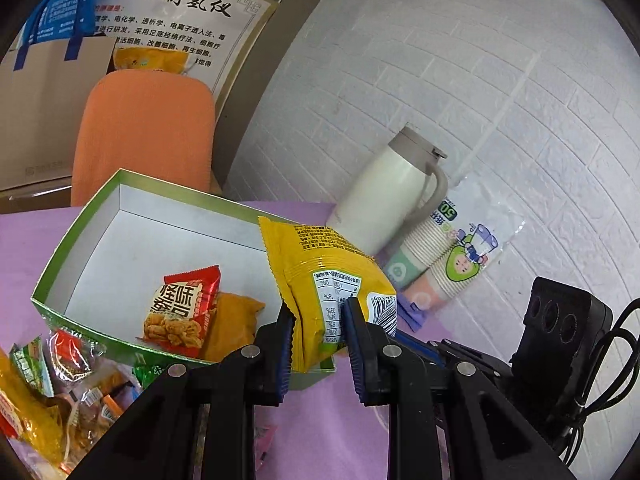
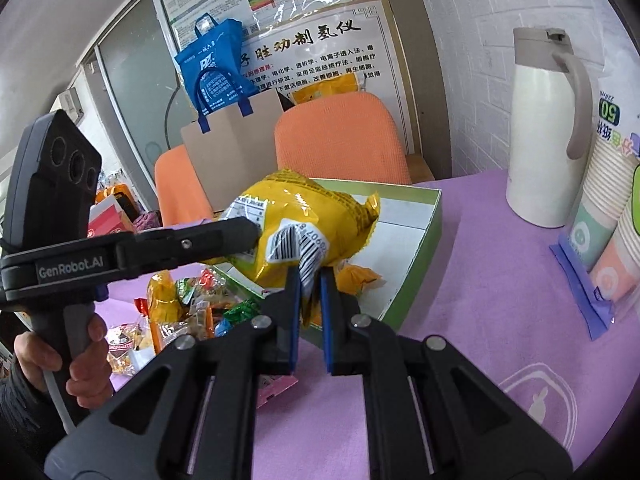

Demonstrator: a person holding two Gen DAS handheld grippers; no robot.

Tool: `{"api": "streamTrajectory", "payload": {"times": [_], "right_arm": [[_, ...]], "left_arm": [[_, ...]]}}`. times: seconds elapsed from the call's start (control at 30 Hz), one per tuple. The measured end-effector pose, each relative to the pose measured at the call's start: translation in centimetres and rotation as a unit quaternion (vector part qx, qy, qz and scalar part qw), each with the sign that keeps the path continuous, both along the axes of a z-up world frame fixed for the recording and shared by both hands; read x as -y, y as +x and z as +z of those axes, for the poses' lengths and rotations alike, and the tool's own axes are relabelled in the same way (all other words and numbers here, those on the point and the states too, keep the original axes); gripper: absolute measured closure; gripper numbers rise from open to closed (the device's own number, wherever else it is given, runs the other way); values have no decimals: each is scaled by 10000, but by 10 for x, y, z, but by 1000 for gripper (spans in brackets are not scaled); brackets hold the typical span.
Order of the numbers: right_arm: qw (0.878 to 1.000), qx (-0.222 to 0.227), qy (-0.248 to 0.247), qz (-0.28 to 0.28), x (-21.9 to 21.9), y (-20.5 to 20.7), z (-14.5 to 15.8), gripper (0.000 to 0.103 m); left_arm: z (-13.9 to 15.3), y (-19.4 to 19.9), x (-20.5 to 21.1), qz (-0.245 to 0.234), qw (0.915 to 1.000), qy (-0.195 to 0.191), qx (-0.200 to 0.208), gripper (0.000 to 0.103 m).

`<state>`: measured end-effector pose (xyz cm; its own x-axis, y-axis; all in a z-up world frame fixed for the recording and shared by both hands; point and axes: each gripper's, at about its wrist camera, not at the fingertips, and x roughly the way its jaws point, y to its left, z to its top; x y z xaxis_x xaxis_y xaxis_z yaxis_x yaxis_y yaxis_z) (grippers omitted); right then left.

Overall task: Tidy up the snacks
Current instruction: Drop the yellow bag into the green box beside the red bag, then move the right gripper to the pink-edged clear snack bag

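Both jaws clamped on one yellow snack bag (image 1: 320, 280), held above green cardboard box (image 1: 76, 256): left gripper (image 1: 318, 316) pinching the lower body, right gripper (image 2: 310, 280) nipping the barcode seam. Light, puffy, slick film; likely crushable. Best gripped by crimped edges.
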<state>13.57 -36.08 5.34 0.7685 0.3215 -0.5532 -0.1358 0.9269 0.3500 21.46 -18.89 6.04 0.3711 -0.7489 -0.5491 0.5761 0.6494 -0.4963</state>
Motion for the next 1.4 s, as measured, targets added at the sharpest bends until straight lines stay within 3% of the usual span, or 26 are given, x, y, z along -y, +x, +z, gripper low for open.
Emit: {"api": "streamTrajectory", "payload": {"times": [0.33,0.37,0.43,0.5,0.6,0.83,1.13,1.4], "right_arm": [[9995,-272,-125,-45,5,31,-38,88],[9994,-303,-143,9,4,33,-41,83],[9993,-301,-210,78,2,33,-44,48],[9982,-239,-532,-119,2,28,-45,36],[9970,-83,-769,-78,-1,19,-44,31],[9956,-78,-930,-7,-8,10,-39,27],[9937,246,-1079,190,-28,-28,-10,22],[9925,-37,-1125,482,-52,-65,-16,21]], "left_arm": [[-37,23,16,62,9984,537,-188,78],[-41,25,16,78,9979,602,-222,74],[-47,26,15,71,9970,680,-363,60],[-50,25,8,301,9958,789,-362,26],[-48,20,-2,621,9945,834,-139,15],[-39,12,-12,750,9920,1016,-35,15],[-8,-35,-36,893,9890,1121,358,15],[-10,-89,-85,1130,9868,1128,283,15]]}}
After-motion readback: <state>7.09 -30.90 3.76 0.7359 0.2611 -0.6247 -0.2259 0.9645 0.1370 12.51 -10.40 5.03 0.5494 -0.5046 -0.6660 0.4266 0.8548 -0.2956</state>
